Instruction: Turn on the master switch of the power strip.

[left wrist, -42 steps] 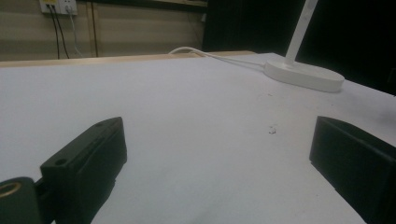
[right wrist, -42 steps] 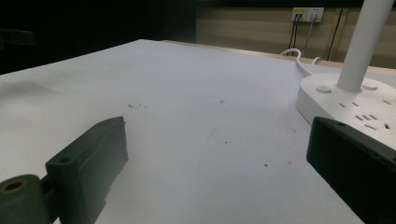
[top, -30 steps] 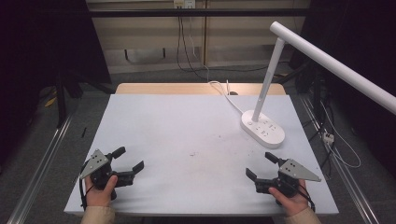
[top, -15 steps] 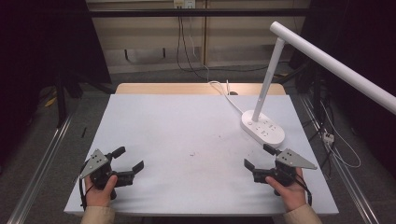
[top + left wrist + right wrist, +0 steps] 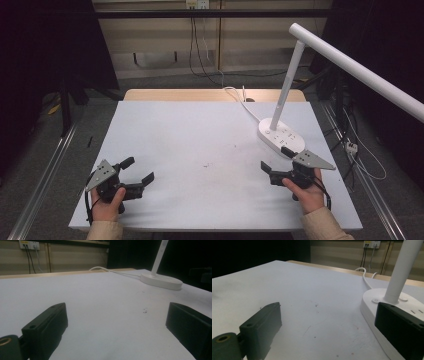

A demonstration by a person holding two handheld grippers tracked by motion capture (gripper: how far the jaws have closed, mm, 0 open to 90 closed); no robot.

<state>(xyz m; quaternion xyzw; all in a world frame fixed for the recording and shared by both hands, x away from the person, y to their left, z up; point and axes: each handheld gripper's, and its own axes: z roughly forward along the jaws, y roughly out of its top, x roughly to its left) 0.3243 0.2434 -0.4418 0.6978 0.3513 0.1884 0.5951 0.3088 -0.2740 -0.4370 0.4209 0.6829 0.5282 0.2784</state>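
A white desk lamp stands on its base (image 5: 281,137) at the right of the white table (image 5: 200,125), its long arm reaching up and right. My right gripper (image 5: 275,159) hovers open just in front of that base, with nothing between its jaws. In the right gripper view the lamp base (image 5: 377,302) lies close behind the right jaw, and the right gripper (image 5: 329,322) spans bare tabletop. My left gripper (image 5: 138,170) rests open near the front left corner. In the left gripper view the left gripper (image 5: 117,322) holds nothing, and the lamp base (image 5: 161,281) sits far off.
A white cable (image 5: 242,100) runs from the lamp base to the table's far edge. Wall sockets (image 5: 196,4) and hanging cables are behind the table. Metal rails (image 5: 45,170) run along the floor on both sides.
My right gripper has moved forward and slightly left, up to the lamp base. The left gripper has stayed put.
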